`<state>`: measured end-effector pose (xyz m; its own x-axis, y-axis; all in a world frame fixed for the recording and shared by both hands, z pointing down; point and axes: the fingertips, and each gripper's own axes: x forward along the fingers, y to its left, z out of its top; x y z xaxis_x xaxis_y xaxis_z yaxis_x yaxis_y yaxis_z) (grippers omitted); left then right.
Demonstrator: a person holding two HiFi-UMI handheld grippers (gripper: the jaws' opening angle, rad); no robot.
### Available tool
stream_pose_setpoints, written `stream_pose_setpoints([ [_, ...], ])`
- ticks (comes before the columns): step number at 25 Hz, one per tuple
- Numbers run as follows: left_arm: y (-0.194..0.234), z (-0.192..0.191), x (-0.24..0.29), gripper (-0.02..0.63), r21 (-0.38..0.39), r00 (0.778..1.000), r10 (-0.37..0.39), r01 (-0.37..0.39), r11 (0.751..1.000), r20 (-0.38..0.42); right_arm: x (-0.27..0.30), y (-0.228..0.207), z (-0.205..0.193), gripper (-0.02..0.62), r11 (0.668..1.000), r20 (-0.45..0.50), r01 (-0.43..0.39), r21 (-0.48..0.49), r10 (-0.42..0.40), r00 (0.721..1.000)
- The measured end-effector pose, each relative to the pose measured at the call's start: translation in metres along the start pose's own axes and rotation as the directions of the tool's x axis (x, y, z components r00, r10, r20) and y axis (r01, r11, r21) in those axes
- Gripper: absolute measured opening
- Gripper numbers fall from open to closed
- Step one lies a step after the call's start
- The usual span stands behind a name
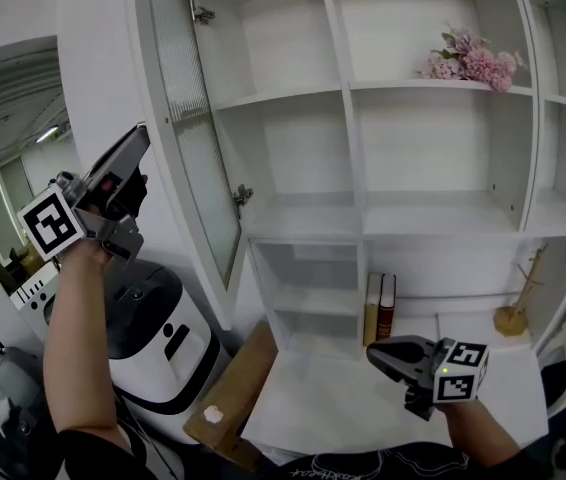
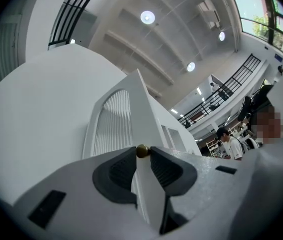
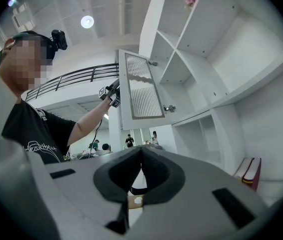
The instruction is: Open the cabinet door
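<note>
Head view: high up, on the person's head, facing forward and steeply down onto the white shelving (image 1: pixel 433 218). Left gripper (image 1: pixel 141 138) at frame left, right gripper (image 1: pixel 375 352) low centre.

Left gripper view: camera rides on that gripper, tilted upward, very close to the cabinet door (image 2: pixel 112 126) edge and brass knob (image 2: pixel 142 150). Ceiling lights (image 2: pixel 147 17) behind.

Right gripper view: low, about level, farther off, facing shelving and door from the side.

Shared: door in all three. Books (image 1: pixel 381 308) and pink flowers (image 1: pixel 473 63) in head and right gripper views
</note>
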<state>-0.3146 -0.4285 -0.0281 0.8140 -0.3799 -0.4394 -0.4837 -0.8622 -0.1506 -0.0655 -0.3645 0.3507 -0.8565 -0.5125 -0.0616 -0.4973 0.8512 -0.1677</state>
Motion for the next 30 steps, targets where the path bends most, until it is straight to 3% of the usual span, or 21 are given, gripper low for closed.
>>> stream_pose_setpoints([
  [5, 0.025, 0.011, -0.033, 0.081, 0.002, 1.0, 0.001, -0.001, 1.0, 0.025, 0.024, 0.007, 0.001, 0.005, 1.0, 0.006, -0.001, -0.005, 0.001, 1.0],
  [11, 0.066, 0.015, -0.06, 0.078, -0.009, 0.998, 0.048, -0.048, 0.999, 0.032, 0.039, -0.001, -0.015, 0.005, 0.998, 0.007, 0.028, 0.05, -0.028, 1.0],
  [14, 0.075, 0.014, -0.063, 0.077, -0.007, 0.999, 0.031, -0.031, 0.999, 0.024, 0.047, -0.002, -0.023, 0.003, 0.996, 0.0, 0.047, 0.073, -0.047, 0.999],
  [21, 0.072, 0.001, -0.082, 0.08, 0.109, 0.996, 0.086, -0.086, 0.99, 0.008, 0.067, 0.016, -0.039, 0.003, 0.995, -0.049, 0.081, 0.064, -0.078, 0.996],
  [26, 0.057, -0.019, -0.128, 0.115, 0.097, 0.992, 0.126, -0.127, 0.987, 0.022, 0.071, 0.038, -0.046, 0.003, 0.999, -0.112, 0.044, 0.003, -0.043, 0.993],
  [30, 0.03, -0.048, -0.17, 0.129, 0.095, 0.975, 0.224, -0.224, 0.97, 0.012, 0.061, 0.052, -0.031, 0.003, 1.0, -0.096, -0.012, -0.01, 0.011, 0.995],
])
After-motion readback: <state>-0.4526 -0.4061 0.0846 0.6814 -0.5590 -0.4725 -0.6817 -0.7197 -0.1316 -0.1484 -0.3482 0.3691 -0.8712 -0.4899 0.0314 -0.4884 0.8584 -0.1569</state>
